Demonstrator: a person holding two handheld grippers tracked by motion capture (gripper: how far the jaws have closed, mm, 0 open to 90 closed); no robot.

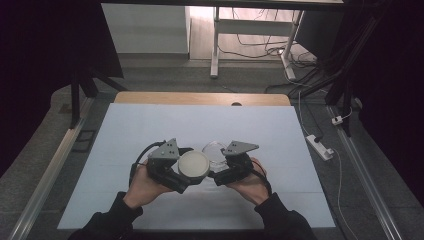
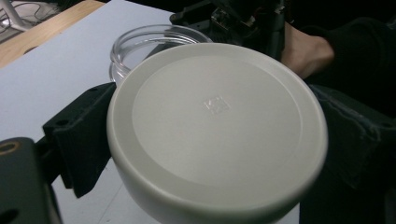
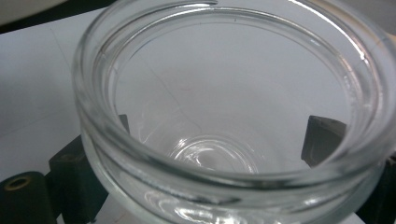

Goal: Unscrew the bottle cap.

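While wide bare bench [image 1: 150, 130] is lying open toward its far and side edges, both tongs are working near the front. The left tongs [image 1: 186, 176] are clamping the white lid [image 1: 193, 166]. The right tongs [image 1: 220, 165] are closing around the open glass jar [image 1: 215, 150], just beside the lid.

Matt white plastic lid [image 2: 217, 126]; glossy clear glass jar [image 3: 233, 116].
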